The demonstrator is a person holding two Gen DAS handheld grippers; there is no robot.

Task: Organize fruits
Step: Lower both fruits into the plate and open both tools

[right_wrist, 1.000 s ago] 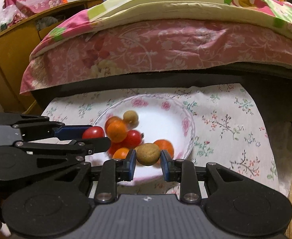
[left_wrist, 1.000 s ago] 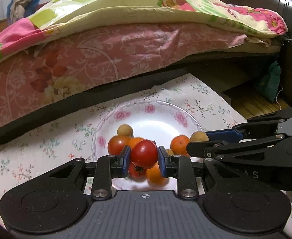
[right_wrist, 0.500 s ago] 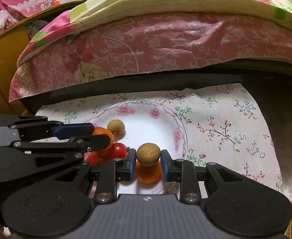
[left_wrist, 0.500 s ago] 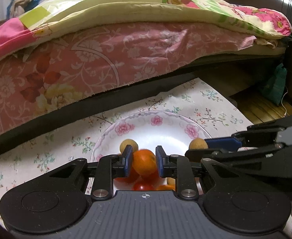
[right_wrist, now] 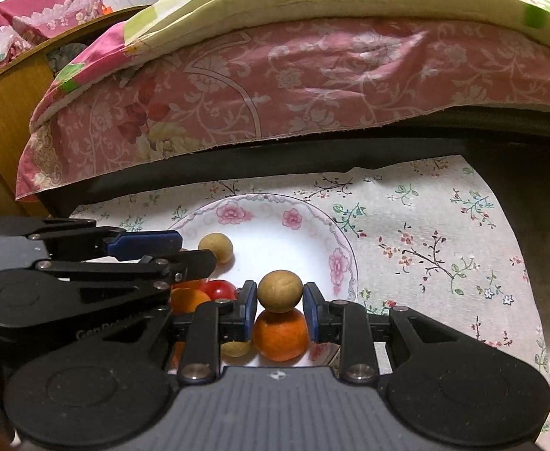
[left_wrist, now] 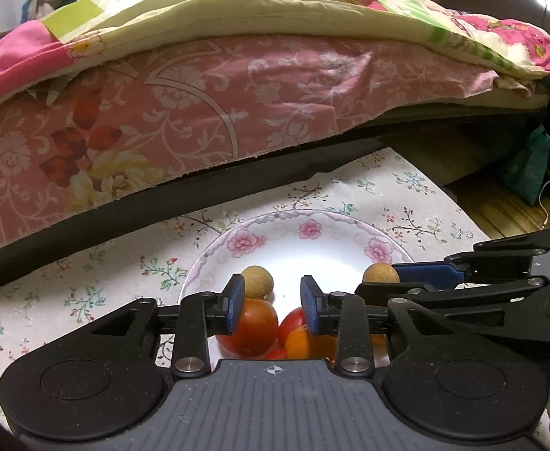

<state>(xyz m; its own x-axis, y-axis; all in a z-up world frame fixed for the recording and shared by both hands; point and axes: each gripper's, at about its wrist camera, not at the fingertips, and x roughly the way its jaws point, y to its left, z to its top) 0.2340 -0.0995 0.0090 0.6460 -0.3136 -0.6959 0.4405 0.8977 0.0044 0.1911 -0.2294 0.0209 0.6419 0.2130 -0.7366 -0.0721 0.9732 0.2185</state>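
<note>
Currently the right gripper [right_wrist: 279, 302] grasps a tan longan [right_wrist: 279, 291] above the plate [right_wrist: 344, 259]; beside it, the left gripper [left_wrist: 273, 302] is released over the tomatoes [left_wrist: 250, 325].

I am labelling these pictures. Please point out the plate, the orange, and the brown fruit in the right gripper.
plate [right_wrist: 314, 212]: right wrist view, far rim.
orange [right_wrist: 280, 334]: right wrist view, front skin.
brown fruit [right_wrist: 279, 290]: right wrist view, middle.
</note>
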